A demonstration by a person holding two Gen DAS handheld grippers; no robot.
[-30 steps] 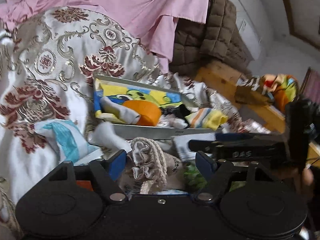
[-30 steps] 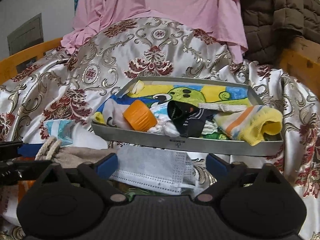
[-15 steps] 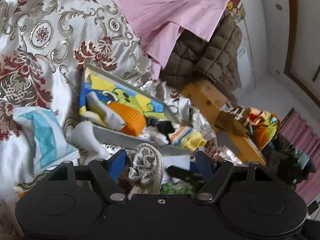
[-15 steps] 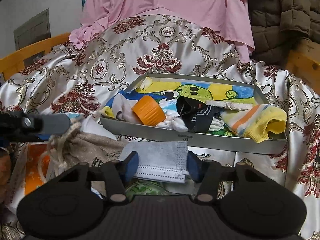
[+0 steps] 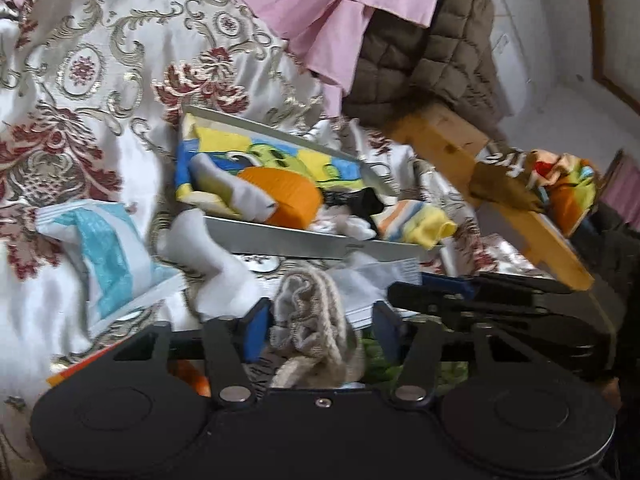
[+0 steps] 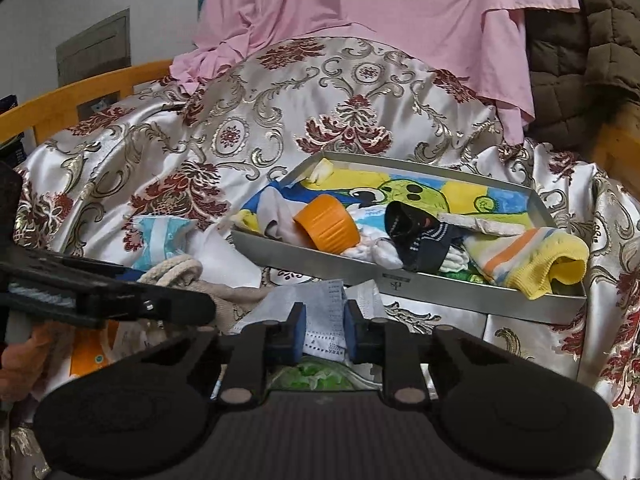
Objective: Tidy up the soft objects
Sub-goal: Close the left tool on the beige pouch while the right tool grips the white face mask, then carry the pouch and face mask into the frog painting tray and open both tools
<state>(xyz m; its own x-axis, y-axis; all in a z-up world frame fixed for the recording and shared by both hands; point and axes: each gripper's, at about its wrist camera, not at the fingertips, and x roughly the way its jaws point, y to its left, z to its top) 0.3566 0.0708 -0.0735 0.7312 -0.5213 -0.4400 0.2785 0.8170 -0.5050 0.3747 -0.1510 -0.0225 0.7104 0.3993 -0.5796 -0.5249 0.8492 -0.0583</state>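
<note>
Right gripper [image 6: 323,334], nearest the lens: both blue pads [image 6: 297,333] are pressed against a folded white face mask [image 6: 325,316], which bunches between them just in front of the metal tray [image 6: 460,294]. Left gripper [image 5: 320,330]: its fingers stand apart on either side of a beige drawstring pouch [image 5: 310,320]; the left pad appears to touch the cloth, though blur leaves contact uncertain, and the right pad stands clear of it. The pouch lies on the patterned satin cover [image 6: 280,120], just left of the mask. Beside it, further left, a white-and-teal packet [image 5: 100,248] and a white sock [image 5: 208,256]. Beyond these, the tray holds an orange cap [image 6: 326,229], a dark sock [image 6: 420,236], a yellow striped sock [image 6: 536,258] overhanging the near rim, and white socks. Farthest back, a pink cloth [image 6: 400,12] drapes over the cover, with a brown quilted jacket [image 6: 580,52] at right.
</note>
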